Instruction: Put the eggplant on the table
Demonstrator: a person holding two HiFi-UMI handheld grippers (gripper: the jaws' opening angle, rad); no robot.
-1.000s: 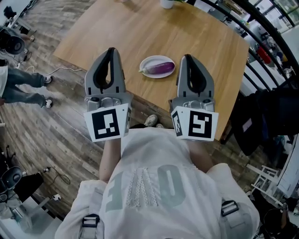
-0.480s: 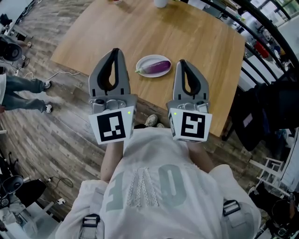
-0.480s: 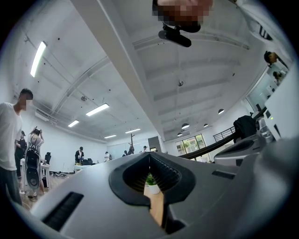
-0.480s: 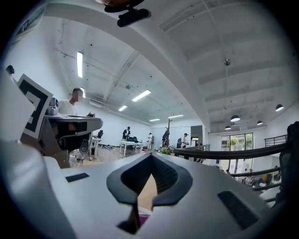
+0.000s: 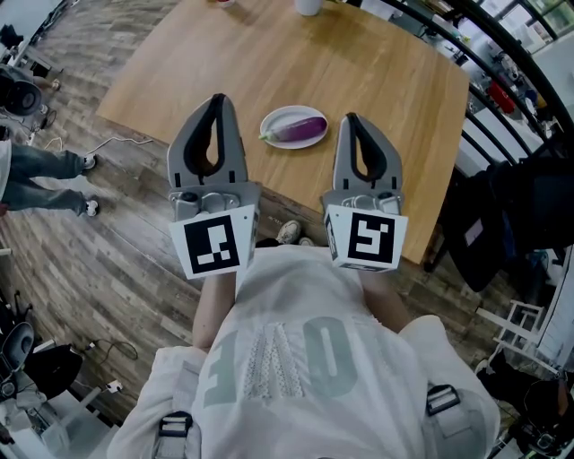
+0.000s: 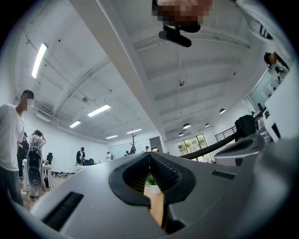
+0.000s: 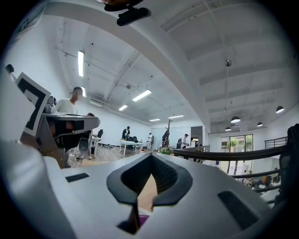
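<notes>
Bare tabletop [image 5: 377, 81] around plate [image 5: 289, 110] (pot [image 5: 308, 5] far back)

The eggplant [image 5: 299, 131] lies on a plate [image 5: 289, 111] on the table [image 5: 359, 72].

We count, in the head view:
- table [image 5: 377, 72], one
- plate [image 5: 289, 111], one
- eggplant [image 5: 300, 131], one
- white pot [image 5: 308, 5], one
- Grippers, two: left gripper [image 5: 215, 99] and right gripper [image 5: 352, 119].
- Marker cubes, two: left cube [image 5: 215, 242] and right cube [image 5: 365, 238], one per gripper.
- Wearer [image 5: 296, 359], one.
- Bystander [image 5: 36, 170], one, legs only.
</notes>
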